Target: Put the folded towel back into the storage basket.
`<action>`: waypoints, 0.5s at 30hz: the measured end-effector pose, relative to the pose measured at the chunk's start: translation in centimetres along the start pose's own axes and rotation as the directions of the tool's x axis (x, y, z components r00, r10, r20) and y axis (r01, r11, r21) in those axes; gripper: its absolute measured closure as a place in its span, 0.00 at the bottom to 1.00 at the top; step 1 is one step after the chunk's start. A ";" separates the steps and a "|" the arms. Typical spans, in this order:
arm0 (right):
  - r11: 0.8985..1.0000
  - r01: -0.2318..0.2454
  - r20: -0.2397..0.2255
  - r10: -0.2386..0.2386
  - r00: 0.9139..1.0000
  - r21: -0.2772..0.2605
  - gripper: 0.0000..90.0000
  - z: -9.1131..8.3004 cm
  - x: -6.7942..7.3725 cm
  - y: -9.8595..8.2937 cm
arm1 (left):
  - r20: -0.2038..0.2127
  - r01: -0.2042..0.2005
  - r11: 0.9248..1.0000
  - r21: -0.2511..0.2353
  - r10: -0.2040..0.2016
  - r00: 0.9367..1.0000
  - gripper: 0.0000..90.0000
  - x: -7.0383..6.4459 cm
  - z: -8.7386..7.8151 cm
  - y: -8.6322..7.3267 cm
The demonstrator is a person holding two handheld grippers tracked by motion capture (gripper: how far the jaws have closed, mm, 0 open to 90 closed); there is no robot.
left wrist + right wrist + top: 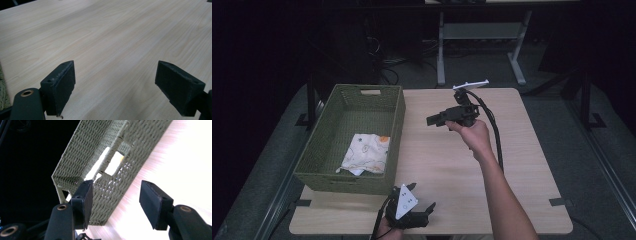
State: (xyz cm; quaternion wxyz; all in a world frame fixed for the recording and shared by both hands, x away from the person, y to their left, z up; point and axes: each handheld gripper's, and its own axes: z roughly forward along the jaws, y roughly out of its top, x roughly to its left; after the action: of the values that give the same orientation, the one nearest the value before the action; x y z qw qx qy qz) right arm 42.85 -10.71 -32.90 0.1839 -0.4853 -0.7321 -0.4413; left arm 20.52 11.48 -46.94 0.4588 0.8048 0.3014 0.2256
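Note:
A green woven basket [343,182] stands on the left part of the wooden table [512,165]. Inside it lies a white patterned cloth [366,152]. My right gripper [432,120] is held above the table's middle, pointing left at the basket. It is open, with nothing between its jaws. In the right gripper view, the right gripper [116,200] faces the basket's side wall [100,145], which appears tilted. My left gripper [422,196] rests low at the table's front edge, just right of the basket's near corner. It is open [115,87] over the bare table [112,37].
The right half of the table is bare wood. Black tape marks [560,202] sit near the front corners. Behind the table stand the grey legs of a desk [441,55] and cables on the dark floor. A cable [498,140] trails from the right gripper along the forearm.

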 end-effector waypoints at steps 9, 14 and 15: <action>0.999 -0.034 0.010 0.034 0.999 -0.007 0.47 -1.3 -1.8 -1.5 | 0.000 0.000 1.000 0.003 0.000 1.000 0.19 0.0 0.0 0.0; 0.999 -0.047 0.015 0.047 0.999 -0.009 0.46 -1.9 -2.6 -2.3 | 0.001 0.001 1.000 0.002 -0.001 1.000 0.19 0.0 0.0 0.0; 0.999 -0.050 0.017 0.050 0.999 -0.009 0.45 -2.0 -2.8 -2.5 | 0.001 0.000 1.000 0.003 0.000 1.000 0.19 0.0 0.0 0.0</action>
State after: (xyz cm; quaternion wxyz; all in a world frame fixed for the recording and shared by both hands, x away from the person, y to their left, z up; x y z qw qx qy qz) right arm 41.64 -14.24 -34.92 0.1866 -0.5081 -0.7194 -0.4353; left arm 20.54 11.46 -46.94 0.4578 0.8055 0.3015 0.2250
